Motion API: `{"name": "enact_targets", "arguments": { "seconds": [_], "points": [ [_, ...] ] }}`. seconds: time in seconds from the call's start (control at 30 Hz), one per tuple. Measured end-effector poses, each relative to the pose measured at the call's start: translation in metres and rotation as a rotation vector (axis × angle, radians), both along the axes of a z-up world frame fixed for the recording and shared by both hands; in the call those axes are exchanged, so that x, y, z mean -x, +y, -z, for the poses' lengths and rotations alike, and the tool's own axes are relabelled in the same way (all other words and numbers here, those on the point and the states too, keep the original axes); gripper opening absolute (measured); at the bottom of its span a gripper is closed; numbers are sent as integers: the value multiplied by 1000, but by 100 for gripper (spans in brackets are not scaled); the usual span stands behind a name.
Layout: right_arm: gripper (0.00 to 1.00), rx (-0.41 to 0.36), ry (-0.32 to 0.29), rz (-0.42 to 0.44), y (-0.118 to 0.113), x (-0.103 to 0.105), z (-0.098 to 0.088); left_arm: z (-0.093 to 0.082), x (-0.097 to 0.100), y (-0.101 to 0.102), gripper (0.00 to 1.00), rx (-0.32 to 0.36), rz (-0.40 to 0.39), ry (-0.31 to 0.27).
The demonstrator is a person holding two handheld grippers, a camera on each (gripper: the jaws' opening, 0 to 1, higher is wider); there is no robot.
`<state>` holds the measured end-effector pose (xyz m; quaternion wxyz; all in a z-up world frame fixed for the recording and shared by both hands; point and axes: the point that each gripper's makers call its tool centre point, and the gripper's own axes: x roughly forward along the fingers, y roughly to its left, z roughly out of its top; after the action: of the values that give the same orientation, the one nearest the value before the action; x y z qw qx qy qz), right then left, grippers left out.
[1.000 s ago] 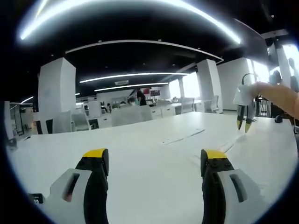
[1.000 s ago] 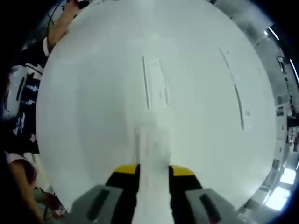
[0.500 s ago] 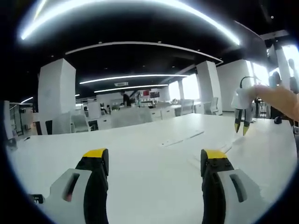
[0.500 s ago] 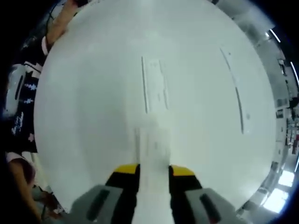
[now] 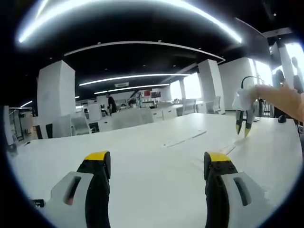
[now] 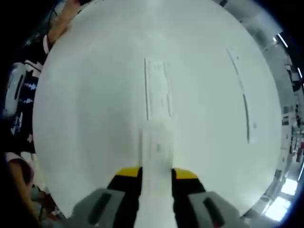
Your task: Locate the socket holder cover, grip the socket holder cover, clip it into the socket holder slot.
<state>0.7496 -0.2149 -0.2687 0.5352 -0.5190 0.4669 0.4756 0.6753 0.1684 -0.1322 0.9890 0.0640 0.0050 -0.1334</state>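
Observation:
Between the jaws of my right gripper (image 6: 156,172) sits a white flat strip, the socket holder cover (image 6: 156,147), and the gripper is shut on it, pointing down at the white table (image 6: 95,109). Just beyond the cover's far end lies a white socket holder (image 6: 157,90), lengthwise in line with it. In the left gripper view the right gripper (image 5: 242,130) hangs tips-down over the table at the right, held by a hand (image 5: 280,97). My left gripper (image 5: 159,164) is open low over the table with nothing between its fingers.
A long thin white strip (image 6: 242,99) lies on the table to the right of the holder; it also shows mid-table (image 5: 185,139). A person's sleeve and arm (image 6: 19,90) are at the table's left edge. Office desks, chairs and pillars stand beyond the table.
In the left gripper view the right gripper has drifted slightly left and up. The cover stays in its jaws. The left gripper has hardly moved.

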Motion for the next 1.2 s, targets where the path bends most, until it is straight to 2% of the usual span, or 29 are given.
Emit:
{"name": "enact_targets", "arguments": {
  "seconds": [0.33,1.2],
  "points": [
    [26,21,8,-52,8,-8,2,1,0,0,79,-1,-1,2],
    [26,25,31,-86,12,-8,8,5,0,-1,79,-13,-1,15]
  ]
}}
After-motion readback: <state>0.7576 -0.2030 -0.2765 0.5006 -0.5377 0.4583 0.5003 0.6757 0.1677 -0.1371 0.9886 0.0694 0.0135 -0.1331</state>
